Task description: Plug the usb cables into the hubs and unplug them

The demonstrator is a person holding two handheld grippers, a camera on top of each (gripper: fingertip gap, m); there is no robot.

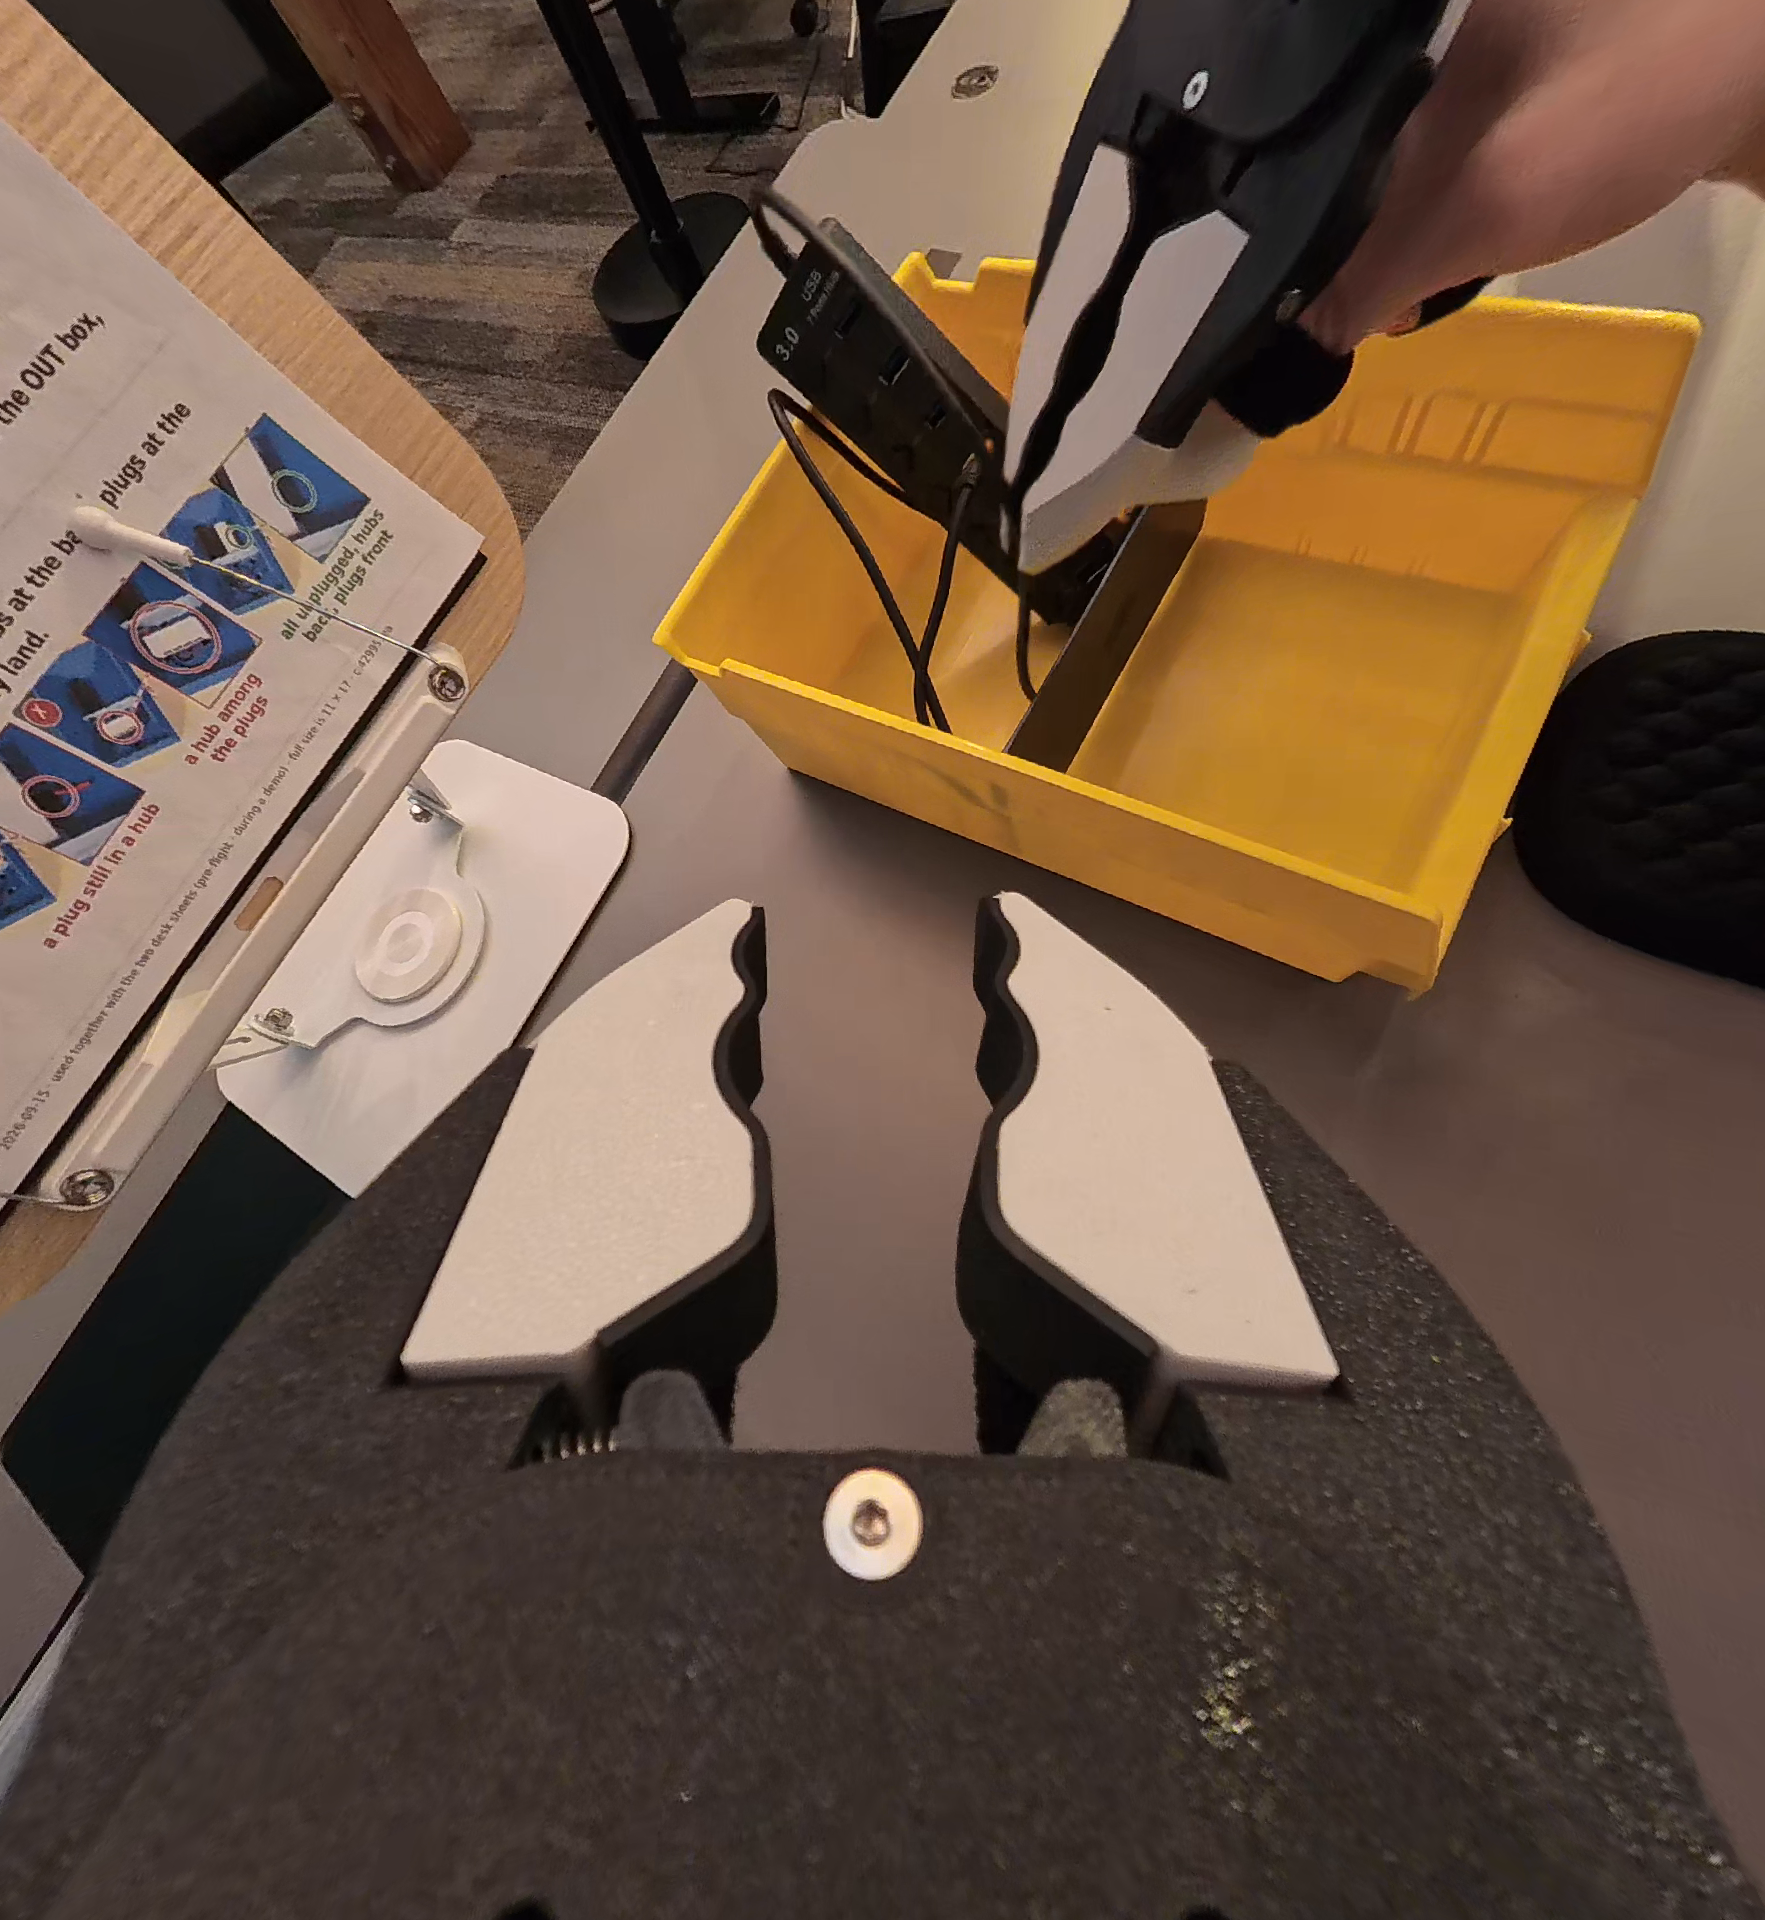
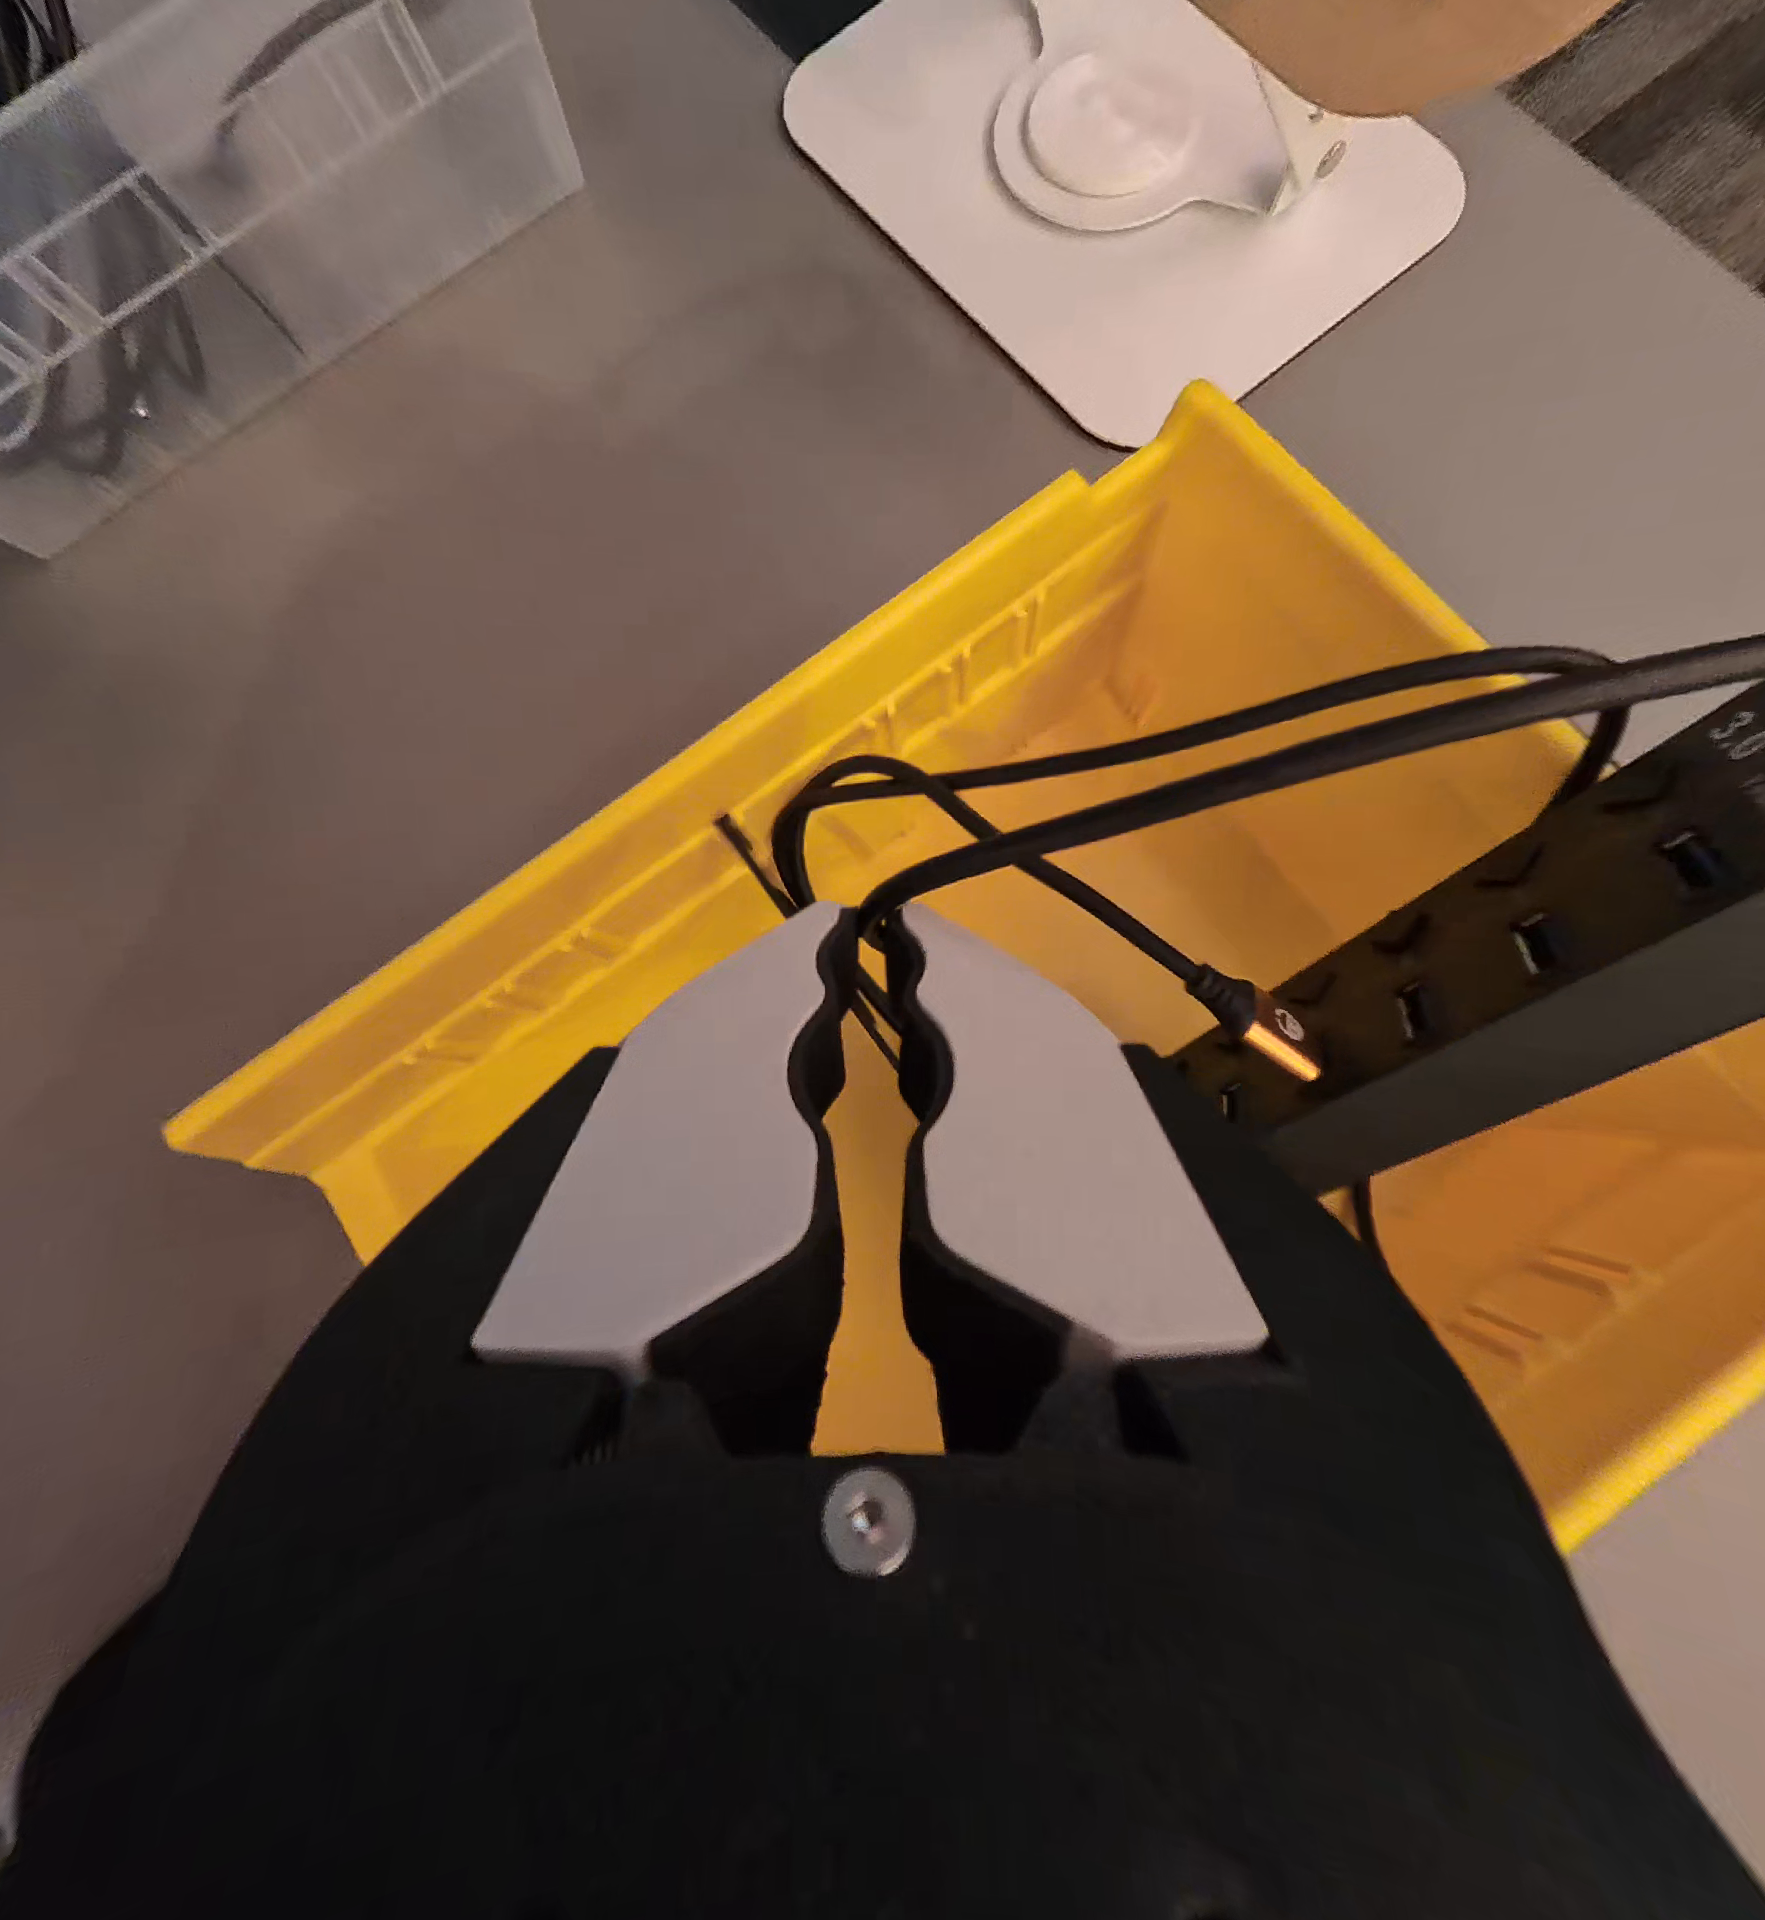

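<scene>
Our right tongs (image 2: 873,935) pinch a cable (image 2: 1117,800) over the bin (image 2: 649,914), left tongs (image 1: 867,956) wide; a tug could drag the hub (image 2: 1543,935) at three o'clock.

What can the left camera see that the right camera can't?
Only the left wrist view shows the instruction sheet on its wooden board, the black honeycomb pad, the floor beyond the table, and the open, empty left gripper.

Only the right wrist view shows the clear bin holding dark cables, and the gold-tipped plug sitting in the hub.

Both show the yellow bin, the black USB hub tilted above it, the white plate, and the right gripper, closed on a thin black cable.
</scene>
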